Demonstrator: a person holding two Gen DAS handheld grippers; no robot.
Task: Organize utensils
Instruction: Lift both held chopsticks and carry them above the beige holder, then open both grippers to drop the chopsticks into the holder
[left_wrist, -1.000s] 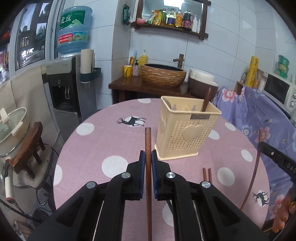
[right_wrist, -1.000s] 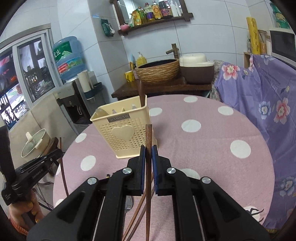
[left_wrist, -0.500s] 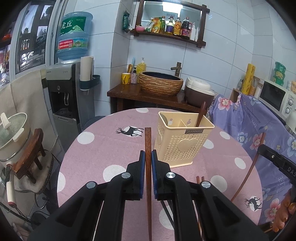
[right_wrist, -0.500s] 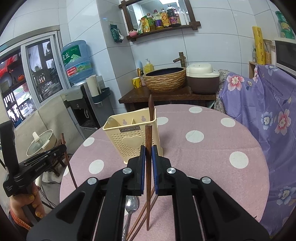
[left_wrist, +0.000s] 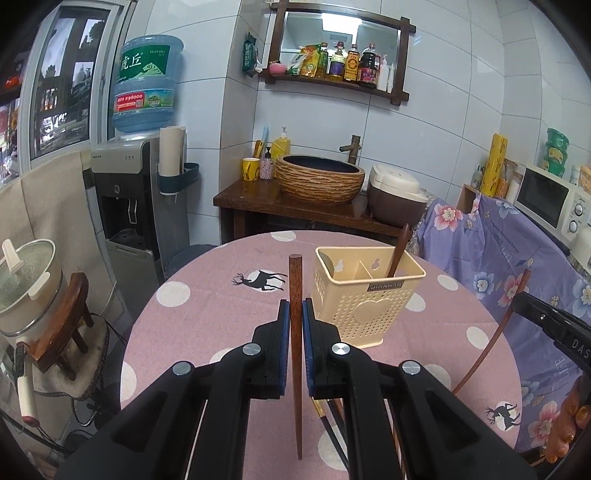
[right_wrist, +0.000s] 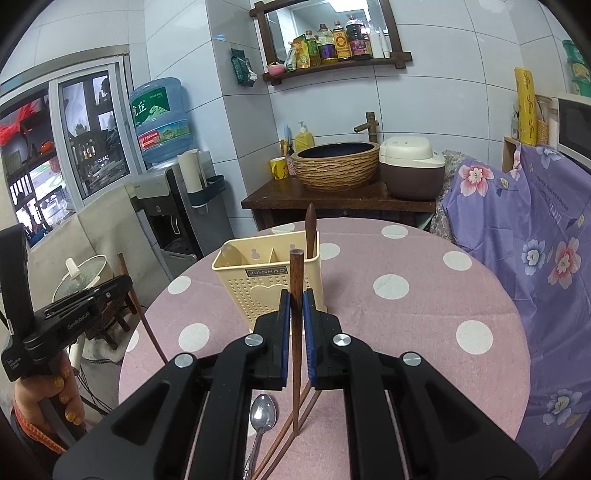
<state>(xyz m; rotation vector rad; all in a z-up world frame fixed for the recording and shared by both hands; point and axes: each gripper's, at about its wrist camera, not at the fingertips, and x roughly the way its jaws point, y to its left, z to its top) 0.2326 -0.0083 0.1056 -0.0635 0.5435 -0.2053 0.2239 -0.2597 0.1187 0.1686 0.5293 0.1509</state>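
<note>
Now the left gripper (left_wrist: 292, 314) is clamping a dark reddish-brown wooden chopstick (left_wrist: 294, 295) upright between its blue pads, and the right gripper (right_wrist: 294, 306) is pinching a matching chopstick (right_wrist: 296, 280) likewise. Both are hanging above the pink polka-dot table (right_wrist: 406, 325), near the cream perforated utensil caddy (left_wrist: 364, 299), which is holding what looks like a wooden spoon handle (left_wrist: 399, 247).

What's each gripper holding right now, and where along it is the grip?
The left gripper and the right gripper each clamp one wooden chopstick near its thick upper end; the thin tip hangs below.
</note>
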